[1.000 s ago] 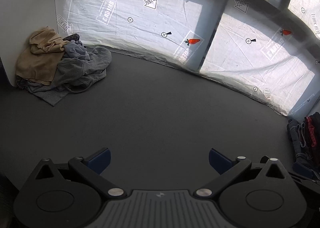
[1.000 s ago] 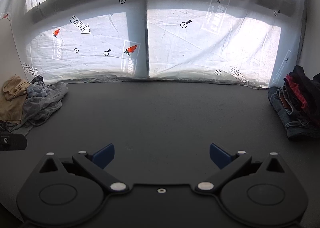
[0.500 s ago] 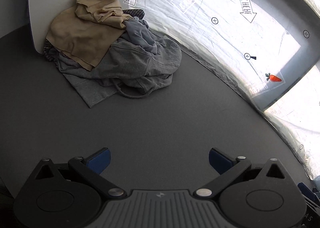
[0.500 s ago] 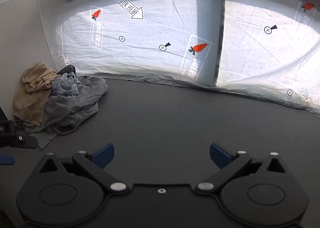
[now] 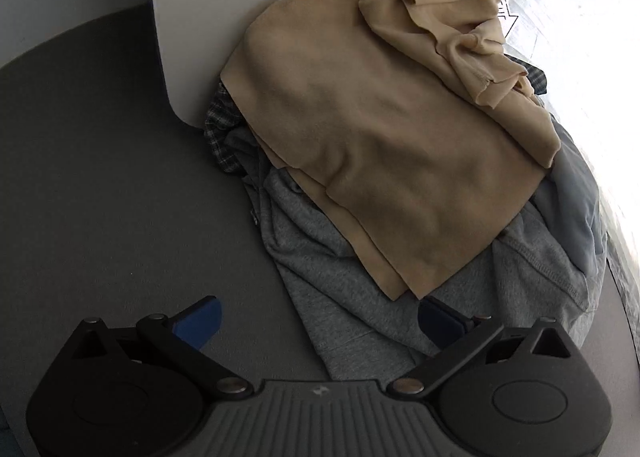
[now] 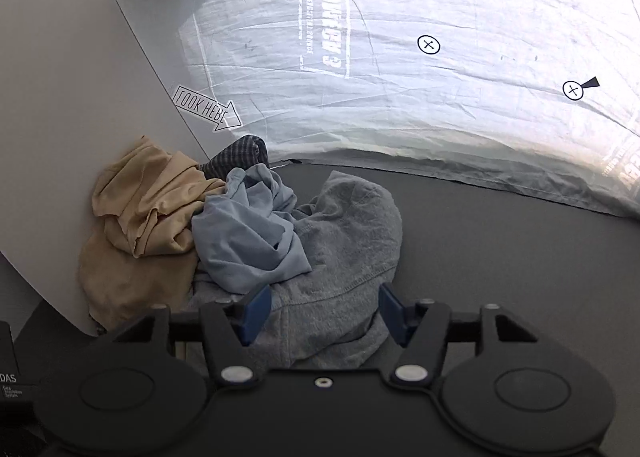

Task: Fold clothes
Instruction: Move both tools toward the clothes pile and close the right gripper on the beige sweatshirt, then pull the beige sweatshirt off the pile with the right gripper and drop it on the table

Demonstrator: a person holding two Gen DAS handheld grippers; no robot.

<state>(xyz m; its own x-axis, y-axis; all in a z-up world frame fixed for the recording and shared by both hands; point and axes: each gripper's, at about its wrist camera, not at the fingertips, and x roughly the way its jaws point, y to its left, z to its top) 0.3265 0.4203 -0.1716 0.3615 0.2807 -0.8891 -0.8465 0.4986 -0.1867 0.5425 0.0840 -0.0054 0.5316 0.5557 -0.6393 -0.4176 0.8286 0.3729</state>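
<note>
I reach the laundry heap point(image 6: 240, 241).
Right gripper point(image 6: 324, 311) fingers closing around soft grey hoodie point(image 6: 344, 257); left gripper point(image 5: 320, 317) apart.

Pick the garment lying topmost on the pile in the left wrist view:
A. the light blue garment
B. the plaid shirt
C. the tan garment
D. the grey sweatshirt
C: the tan garment spreads over the grey sweatshirt, with the plaid shirt peeking out beneath its edge.
</note>
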